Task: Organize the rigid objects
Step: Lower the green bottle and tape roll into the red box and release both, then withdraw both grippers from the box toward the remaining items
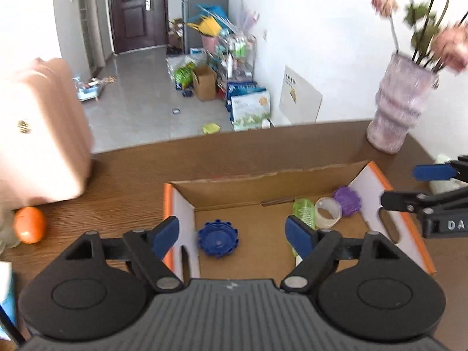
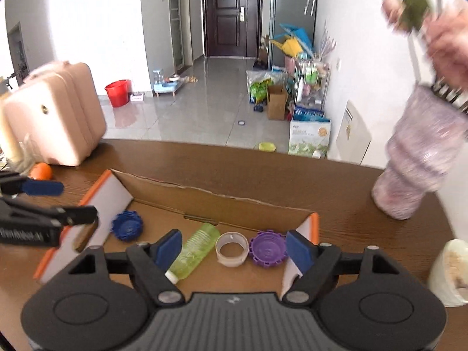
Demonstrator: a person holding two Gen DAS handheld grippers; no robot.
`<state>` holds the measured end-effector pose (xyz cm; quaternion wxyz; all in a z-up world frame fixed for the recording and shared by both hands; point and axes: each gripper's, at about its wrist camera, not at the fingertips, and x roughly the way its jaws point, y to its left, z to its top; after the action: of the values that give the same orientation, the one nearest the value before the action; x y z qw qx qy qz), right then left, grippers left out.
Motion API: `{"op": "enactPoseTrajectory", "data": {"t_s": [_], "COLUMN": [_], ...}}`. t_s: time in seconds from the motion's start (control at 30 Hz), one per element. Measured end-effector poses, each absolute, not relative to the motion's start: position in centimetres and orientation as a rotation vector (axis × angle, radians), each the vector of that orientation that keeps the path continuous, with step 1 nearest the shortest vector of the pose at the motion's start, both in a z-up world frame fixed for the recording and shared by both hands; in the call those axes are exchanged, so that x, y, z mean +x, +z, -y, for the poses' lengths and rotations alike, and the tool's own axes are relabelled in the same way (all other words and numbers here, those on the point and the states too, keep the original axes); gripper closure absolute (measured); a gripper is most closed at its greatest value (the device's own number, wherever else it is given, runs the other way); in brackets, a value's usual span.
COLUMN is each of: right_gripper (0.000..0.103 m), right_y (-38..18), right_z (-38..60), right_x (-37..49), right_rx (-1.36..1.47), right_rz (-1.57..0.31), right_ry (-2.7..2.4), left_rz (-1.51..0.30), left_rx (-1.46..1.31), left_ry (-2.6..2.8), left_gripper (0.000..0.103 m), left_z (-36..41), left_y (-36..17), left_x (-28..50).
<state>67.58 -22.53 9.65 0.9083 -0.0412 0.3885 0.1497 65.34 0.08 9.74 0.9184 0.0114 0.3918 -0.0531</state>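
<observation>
Both grippers over the cardboard box (image 1: 228, 187), holding nothing.
Left gripper (image 1: 234, 235) and right gripper (image 2: 235, 248) spread wide; blue cap (image 1: 218, 238), green bottle (image 2: 194, 250), purple cap (image 2: 267, 248) lying inside.

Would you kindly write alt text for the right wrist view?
An open right gripper hovers over a cardboard box holding a green bottle, white ring, purple cap and blue cap.

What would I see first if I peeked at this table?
You'd first spot the open cardboard box in the middle of the table, with a blue cap, a green bottle, a white ring and a purple cap inside. A pink case stands far left, a vase of flowers far right.
</observation>
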Motion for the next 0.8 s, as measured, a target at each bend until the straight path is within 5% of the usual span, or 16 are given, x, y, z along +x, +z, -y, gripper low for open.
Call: {"op": "enactPoseTrajectory", "data": {"t_s": [0.43, 0.8], "right_gripper": [0.010, 0.002], "right_y": [20.6, 20.1], "right_z": [25.0, 27.6], "right_x": [52.0, 41.4], "right_rx": [-0.125, -0.017], "right_rz": [-0.580, -0.353], "right_ry": [0.336, 0.326], "left_rz": [-0.552, -0.250], "left_rx": [0.007, 0.046], "left_ry": [-0.111, -0.065], "left_gripper": [0.000, 0.000], "left_z": [0.3, 0.1], "left_y": [19.9, 19.4], "left_x": [48.8, 35.1]}}
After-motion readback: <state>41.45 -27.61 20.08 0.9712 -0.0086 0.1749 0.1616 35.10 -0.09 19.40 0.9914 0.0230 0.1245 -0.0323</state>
